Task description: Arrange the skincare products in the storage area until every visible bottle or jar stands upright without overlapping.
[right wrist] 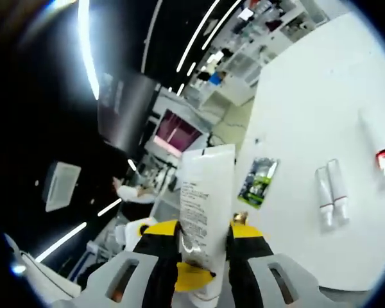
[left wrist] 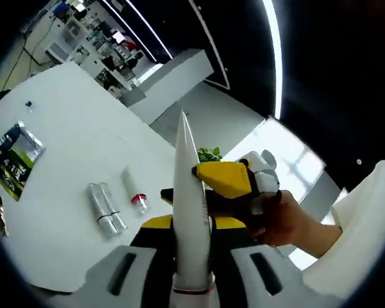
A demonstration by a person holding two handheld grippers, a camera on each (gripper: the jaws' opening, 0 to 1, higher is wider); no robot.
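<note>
Skincare tube point(left wrist: 190, 212) is gripped by both grippers' fingers mid-transfer; next, stand it upright on the desk point(left wrist: 70, 147).

Nothing legible
Fine print covers the white tube point(right wrist: 205, 199) between my right jaws, and the green packet point(right wrist: 257, 182) carries lettering, both too small to read.

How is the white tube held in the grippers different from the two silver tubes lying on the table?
The white tube is clamped between both grippers and lifted off the table; the silver tubes lie flat on it, side by side. The white tube looks larger and carries printed text; the silver tubes look slimmer, with shiny foil-like bodies. All are squeeze tubes with a flat crimped end.
</note>
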